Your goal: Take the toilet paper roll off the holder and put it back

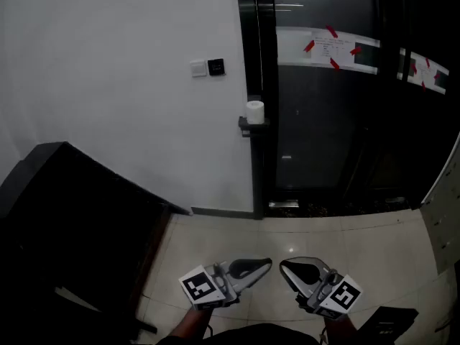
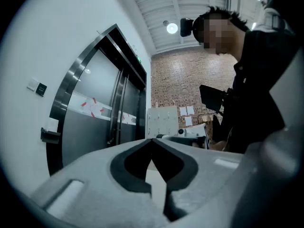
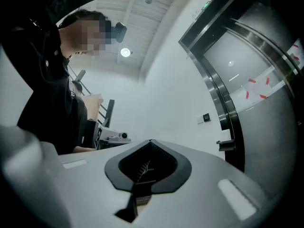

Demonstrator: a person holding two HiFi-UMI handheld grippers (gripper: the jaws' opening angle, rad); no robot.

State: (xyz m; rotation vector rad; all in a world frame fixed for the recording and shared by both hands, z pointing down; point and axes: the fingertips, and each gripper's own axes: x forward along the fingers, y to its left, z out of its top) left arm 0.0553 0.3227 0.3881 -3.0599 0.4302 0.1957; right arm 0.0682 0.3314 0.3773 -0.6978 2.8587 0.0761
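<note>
A white toilet paper roll (image 1: 254,111) stands upright on a small black holder (image 1: 253,125), fixed to the black door frame at the edge of the white wall. In the left gripper view the roll (image 2: 51,125) and holder (image 2: 49,136) show small at the far left. The holder (image 3: 227,144) also shows in the right gripper view. My left gripper (image 1: 266,264) and right gripper (image 1: 284,266) are held low over the tiled floor, tips almost facing each other, far below the roll. Both are shut with nothing between their jaws (image 2: 152,139) (image 3: 151,141).
A dark cabinet (image 1: 72,221) fills the lower left. Wall switches (image 1: 207,67) sit above and left of the roll. A dark glass door (image 1: 323,135) carries a paper taped with red strips (image 1: 334,49). A black object (image 1: 388,323) lies at the bottom right.
</note>
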